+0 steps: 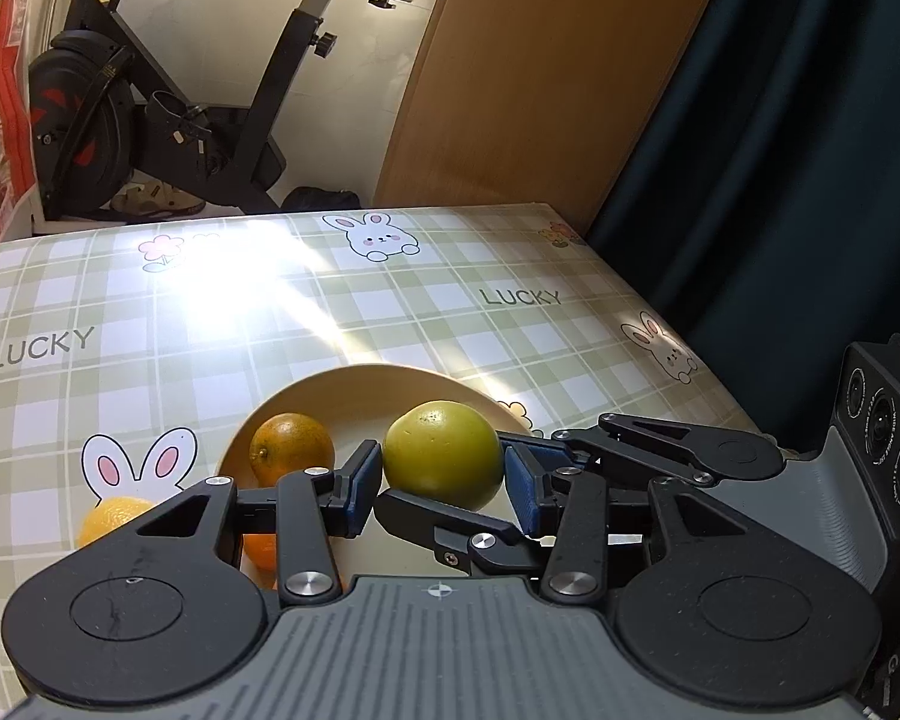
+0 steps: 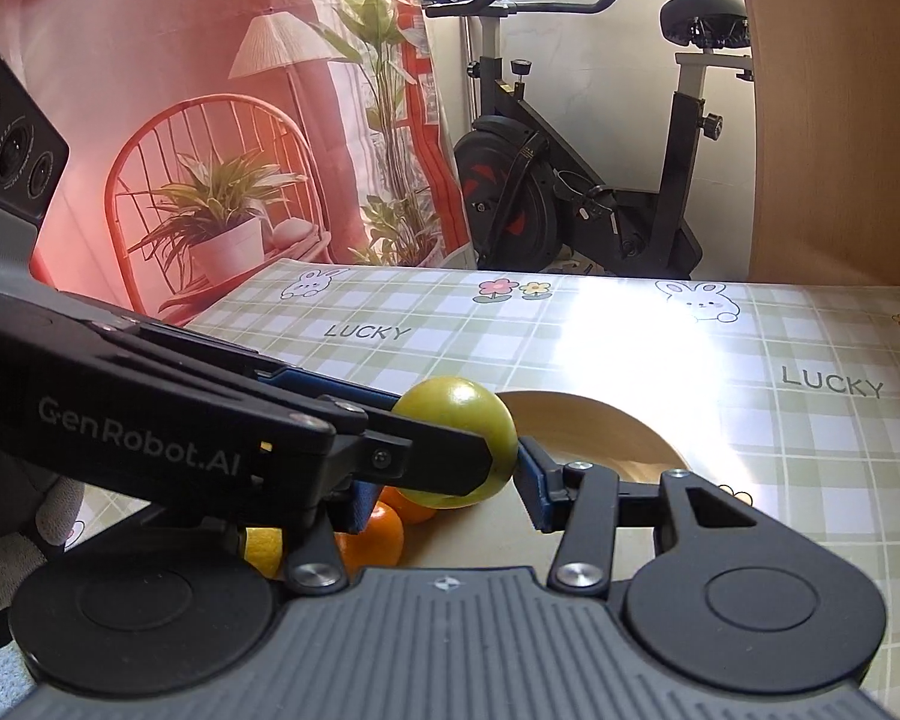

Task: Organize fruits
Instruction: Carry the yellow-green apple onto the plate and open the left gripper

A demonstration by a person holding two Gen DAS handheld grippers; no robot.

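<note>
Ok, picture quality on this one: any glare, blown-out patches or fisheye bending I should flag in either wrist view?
Left wrist view: sunlight blows out a patch of the tablecloth behind the bowl, and the wooden panel bows. Right wrist view: similar glare on the cloth, a reddish cast over the backdrop; the green fruit stays sharp.

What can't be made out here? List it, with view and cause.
- Left wrist view: yellow fruit, half hidden under the body of the left claw.
- Right wrist view: one finger of the right claw and the oranges, covered by the left claw.
- Both views: near rim of the bowl, behind the green fruit and claws.
</note>
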